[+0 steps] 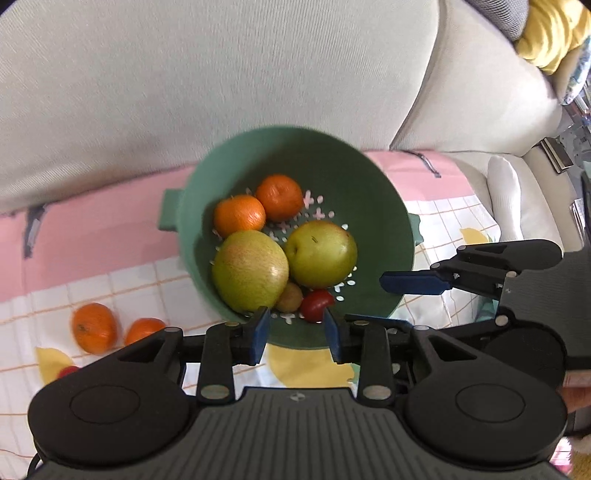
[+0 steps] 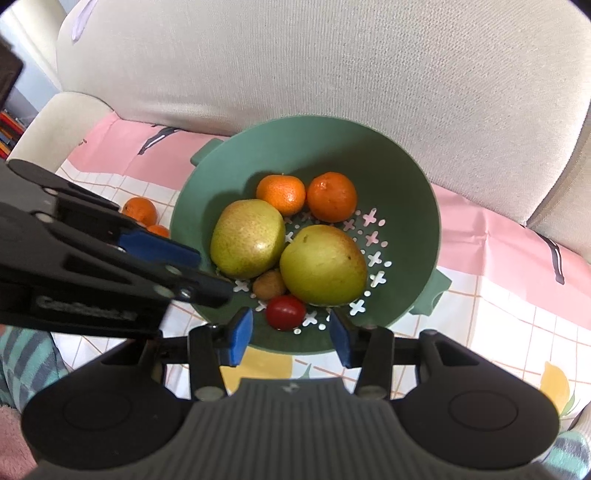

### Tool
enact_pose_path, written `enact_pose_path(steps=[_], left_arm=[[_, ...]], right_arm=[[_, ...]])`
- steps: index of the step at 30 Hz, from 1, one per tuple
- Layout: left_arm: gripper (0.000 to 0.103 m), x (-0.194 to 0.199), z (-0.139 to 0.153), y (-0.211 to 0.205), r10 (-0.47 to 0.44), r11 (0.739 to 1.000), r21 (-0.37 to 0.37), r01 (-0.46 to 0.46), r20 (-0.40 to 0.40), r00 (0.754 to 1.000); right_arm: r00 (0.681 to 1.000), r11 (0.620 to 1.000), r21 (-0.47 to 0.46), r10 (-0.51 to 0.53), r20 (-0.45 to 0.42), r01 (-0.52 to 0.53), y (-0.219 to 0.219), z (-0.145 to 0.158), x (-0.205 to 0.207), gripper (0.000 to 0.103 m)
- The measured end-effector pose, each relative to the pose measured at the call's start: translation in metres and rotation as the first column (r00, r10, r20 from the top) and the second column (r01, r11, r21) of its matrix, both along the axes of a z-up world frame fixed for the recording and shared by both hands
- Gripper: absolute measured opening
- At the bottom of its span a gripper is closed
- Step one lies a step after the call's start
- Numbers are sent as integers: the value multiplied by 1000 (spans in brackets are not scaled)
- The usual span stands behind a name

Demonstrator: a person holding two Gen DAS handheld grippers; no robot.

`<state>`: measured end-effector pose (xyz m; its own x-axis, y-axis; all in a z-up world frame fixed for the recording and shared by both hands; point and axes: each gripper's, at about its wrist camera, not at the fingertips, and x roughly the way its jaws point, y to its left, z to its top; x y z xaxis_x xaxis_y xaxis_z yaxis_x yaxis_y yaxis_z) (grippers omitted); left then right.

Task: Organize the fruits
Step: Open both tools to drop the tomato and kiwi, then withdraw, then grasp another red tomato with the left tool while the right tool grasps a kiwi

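A green colander (image 1: 373, 206) (image 2: 406, 173) stands on the cloth. It holds two green pears (image 1: 250, 270) (image 2: 322, 265), two oranges (image 1: 279, 196) (image 2: 331, 196), a small brown fruit (image 1: 290, 296) (image 2: 269, 283) and a red tomato (image 1: 316, 304) (image 2: 285, 312). My left gripper (image 1: 297, 334) is open and empty at the colander's near rim. My right gripper (image 2: 291, 334) is open and empty at the near rim too; it also shows in the left wrist view (image 1: 413, 282). Two oranges (image 1: 95, 327) (image 2: 141, 210) lie on the cloth left of the colander.
A pink and checked cloth (image 1: 92, 236) (image 2: 498, 280) covers a sofa seat. The beige backrest (image 1: 184, 81) (image 2: 332, 59) rises right behind the colander. A small red fruit (image 1: 67, 370) lies near the oranges. A yellow item (image 1: 550, 33) lies far right.
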<state>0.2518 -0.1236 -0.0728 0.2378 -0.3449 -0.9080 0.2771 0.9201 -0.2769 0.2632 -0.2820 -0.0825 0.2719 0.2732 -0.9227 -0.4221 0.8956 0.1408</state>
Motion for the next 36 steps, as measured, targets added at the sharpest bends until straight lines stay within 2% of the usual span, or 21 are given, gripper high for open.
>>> enact_pose_path(steps=[4,12,16,20,24,27,32,36], left_arm=[[39,-15,15,9,-11,999,39,8,81,997],[39,-47,37,33,-39,992,128,11,218,975],[39,-63,41,50,-19,992,128,-13,247,969],[39,-79,44,68,15,992,114,-49,287,958],[39,-95,44,89,80,993,61,-104,315,946],[39,-105,42,104,115,991,31,-133,334,935],[39,-123,34,114,122,989,30,-143,374,919],[39,-133,23,116,90,988,78,-134,417,904]], right_arm=[[1000,1000,19,-17,19,17,1,6,-7,45],[995,995,83,-65,77,58,7,16,-27,45],[987,992,102,-92,130,79,15,17,-45,45],[974,980,163,-143,176,114,22,16,-66,47],[941,961,233,-208,267,147,29,19,-93,50],[917,939,299,-261,301,168,34,15,-111,51],[883,932,319,-290,370,172,52,1,-132,51],[878,924,340,-303,370,175,62,-9,-142,50]])
